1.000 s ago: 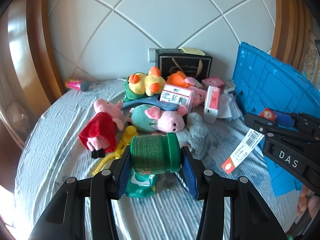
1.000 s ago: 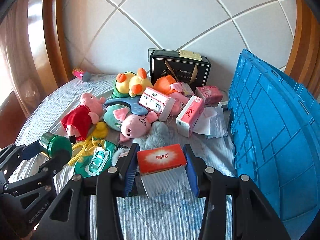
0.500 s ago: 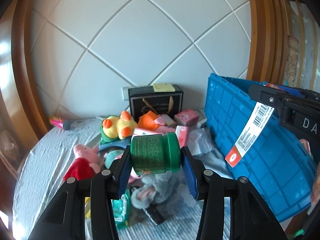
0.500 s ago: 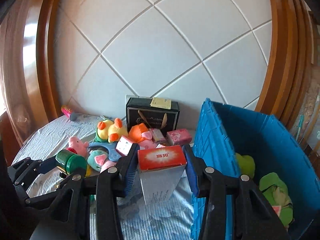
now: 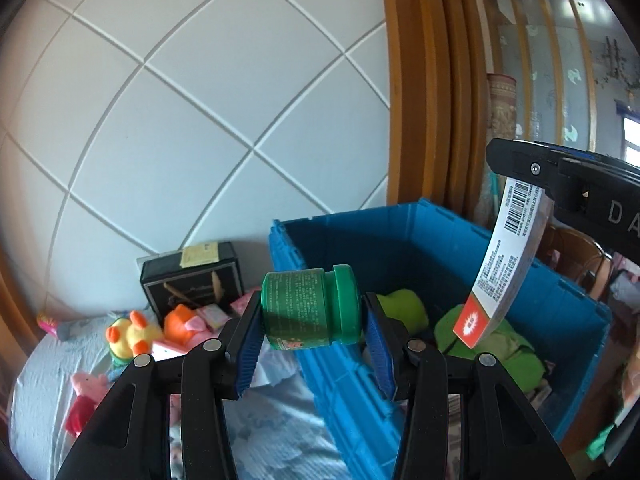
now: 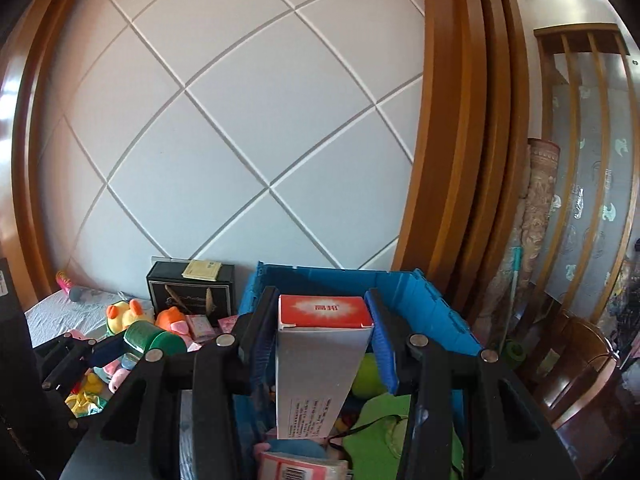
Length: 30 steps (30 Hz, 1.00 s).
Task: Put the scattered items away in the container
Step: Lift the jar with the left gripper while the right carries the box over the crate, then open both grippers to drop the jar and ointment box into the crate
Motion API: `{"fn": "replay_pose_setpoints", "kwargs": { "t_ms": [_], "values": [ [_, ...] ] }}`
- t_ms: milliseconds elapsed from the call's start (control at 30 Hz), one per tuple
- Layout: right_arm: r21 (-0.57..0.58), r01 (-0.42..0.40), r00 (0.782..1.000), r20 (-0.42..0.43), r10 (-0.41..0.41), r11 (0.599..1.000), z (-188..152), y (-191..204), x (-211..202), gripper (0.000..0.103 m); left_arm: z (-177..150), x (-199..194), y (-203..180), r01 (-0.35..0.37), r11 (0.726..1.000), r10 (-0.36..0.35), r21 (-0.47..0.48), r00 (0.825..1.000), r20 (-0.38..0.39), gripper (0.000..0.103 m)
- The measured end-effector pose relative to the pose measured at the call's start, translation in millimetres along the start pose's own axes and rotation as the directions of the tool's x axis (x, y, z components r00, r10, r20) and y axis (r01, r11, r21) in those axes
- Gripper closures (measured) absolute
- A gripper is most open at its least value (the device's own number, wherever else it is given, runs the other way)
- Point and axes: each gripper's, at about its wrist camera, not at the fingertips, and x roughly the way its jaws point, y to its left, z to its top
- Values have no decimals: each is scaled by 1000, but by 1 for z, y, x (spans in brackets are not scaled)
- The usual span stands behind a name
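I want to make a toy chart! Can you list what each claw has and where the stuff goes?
left claw: shut on green jar, lying sideways
right claw: shut on red-topped box
container: blue crate, open, green plush inside
still on bed: yellow duck plush, pink pig plush, black gift box

a green jar (image 5: 310, 307) is held on its side above the near left wall of the open blue crate (image 5: 440, 236); a red-topped white box (image 6: 320, 360) is held over the crate's inside.
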Motion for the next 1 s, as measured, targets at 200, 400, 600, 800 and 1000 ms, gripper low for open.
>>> {"fn": "replay_pose_setpoints", "kwargs": {
  "t_ms": [200,400,600,800,1000],
  "values": [
    [45,41,994,-105,-37,998,-29,-52,27,60,3,30,-61,76,995,-68,70,992,-104,57],
    [71,76,985,-163,-64,995,-52,-83,37,60,-3,49,-91,125,988,-104,93,974,-202,57],
    [77,93,979,-188,-77,993,-57,-98,42,62,-6,57,-106,139,985,-113,97,965,-237,56],
    [83,93,977,-198,-75,992,-61,-100,43,62,-9,59,-106,133,987,-106,94,963,-249,34],
    [92,103,975,-204,-83,990,-63,-96,40,62,-11,50,-100,122,987,-96,101,968,-231,20]
  ]
}}
